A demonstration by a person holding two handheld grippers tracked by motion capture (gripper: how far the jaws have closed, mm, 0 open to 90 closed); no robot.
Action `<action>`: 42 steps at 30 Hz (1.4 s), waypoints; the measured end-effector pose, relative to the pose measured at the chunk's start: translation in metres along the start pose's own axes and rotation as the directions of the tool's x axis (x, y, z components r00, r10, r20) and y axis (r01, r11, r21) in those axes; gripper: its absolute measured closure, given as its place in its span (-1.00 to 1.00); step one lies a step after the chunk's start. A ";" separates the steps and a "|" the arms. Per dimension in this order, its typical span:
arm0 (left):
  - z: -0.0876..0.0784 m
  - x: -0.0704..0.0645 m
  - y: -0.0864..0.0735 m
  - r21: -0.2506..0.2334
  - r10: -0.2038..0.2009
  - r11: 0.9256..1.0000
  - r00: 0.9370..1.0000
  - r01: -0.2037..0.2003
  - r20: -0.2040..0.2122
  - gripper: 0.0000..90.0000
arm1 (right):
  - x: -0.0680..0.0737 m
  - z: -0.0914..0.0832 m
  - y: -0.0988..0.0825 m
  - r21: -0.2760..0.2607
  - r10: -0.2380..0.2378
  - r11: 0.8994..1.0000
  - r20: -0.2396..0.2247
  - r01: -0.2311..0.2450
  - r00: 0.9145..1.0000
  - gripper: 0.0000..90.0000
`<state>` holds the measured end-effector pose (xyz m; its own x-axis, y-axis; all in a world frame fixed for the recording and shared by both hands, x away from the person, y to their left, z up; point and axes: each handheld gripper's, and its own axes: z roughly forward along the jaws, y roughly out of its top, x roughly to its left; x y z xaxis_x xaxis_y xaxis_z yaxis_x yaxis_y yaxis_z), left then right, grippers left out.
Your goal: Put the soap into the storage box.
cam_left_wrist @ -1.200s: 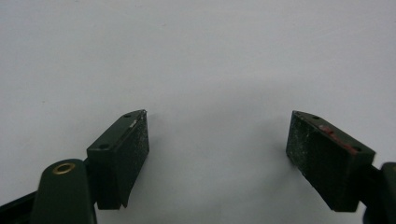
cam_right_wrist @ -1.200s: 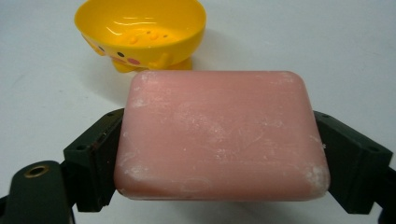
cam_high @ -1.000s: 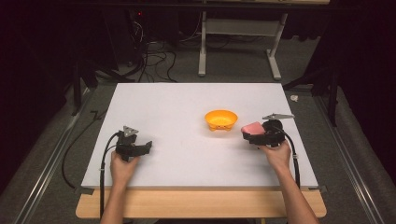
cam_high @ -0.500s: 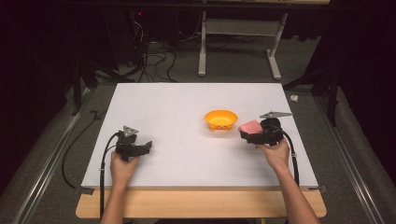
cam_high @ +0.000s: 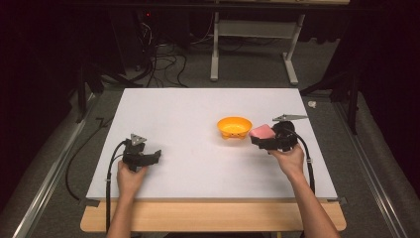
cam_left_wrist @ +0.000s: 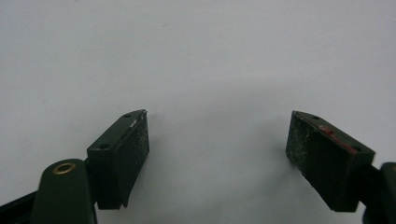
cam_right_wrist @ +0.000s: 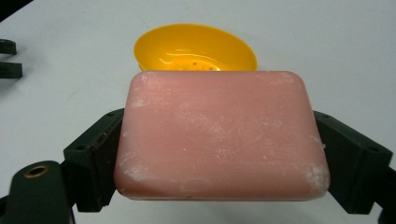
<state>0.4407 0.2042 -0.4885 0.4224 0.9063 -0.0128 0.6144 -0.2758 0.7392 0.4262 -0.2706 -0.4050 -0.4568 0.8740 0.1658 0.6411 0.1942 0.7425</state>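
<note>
Seen from the high view, the right gripper (cam_high: 261, 137) carries a pink soap bar (cam_high: 262, 131) just right of an orange bowl (cam_high: 234, 126) on the white table (cam_high: 188, 114); whether soap and bowl touch is hard to tell from here. The right hand (cam_high: 287, 157) reaches forward, its forearm slanting in from the bottom edge. The left gripper (cam_high: 153, 156) sits low near the table's left front, its hand (cam_high: 130, 177) curled behind it.

Left gripper view: jaws spread wide over bare table, nothing between them.

Right gripper view: both jaws pinch the soap bar (cam_right_wrist: 219, 135) by its short ends, level, and the bowl (cam_right_wrist: 195, 46) lies just beyond it, with small holes in its floor.
</note>
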 end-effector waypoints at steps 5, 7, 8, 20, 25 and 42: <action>0.000 0.000 0.000 0.000 0.000 1.000 1.000 0.000 0.000 -0.52 | 0.004 0.001 0.007 0.000 -0.004 1.000 -0.008 0.004 1.000 -0.70; 0.000 0.000 0.000 0.000 0.000 1.000 1.000 0.000 0.000 -0.52 | 0.006 0.002 0.010 0.005 0.007 1.000 -0.013 -0.007 1.000 -0.70; 0.000 0.000 0.000 0.000 0.000 1.000 1.000 0.000 0.000 -0.52 | 0.006 0.003 0.012 0.005 0.008 1.000 -0.012 -0.008 1.000 -0.70; 0.000 0.000 0.000 -0.001 -0.001 1.000 1.000 0.001 0.001 -0.52 | 0.012 0.021 0.023 0.031 0.031 0.999 -0.017 -0.030 0.999 -0.70; 0.000 0.000 0.000 0.000 -0.001 1.000 1.000 0.001 0.001 -0.52 | 0.015 0.028 0.027 0.056 0.034 0.998 -0.015 -0.033 0.999 -0.70; 0.000 0.000 0.000 0.000 -0.001 1.000 1.000 0.001 0.001 -0.52 | 0.022 0.045 0.049 0.121 0.072 0.990 0.005 -0.072 0.997 -0.70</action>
<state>0.4407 0.2043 -0.4885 0.4220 0.9065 -0.0141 0.6146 -0.2746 0.7395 0.4754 -0.2213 -0.3943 -0.4063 0.8881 0.2152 0.7423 0.1834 0.6445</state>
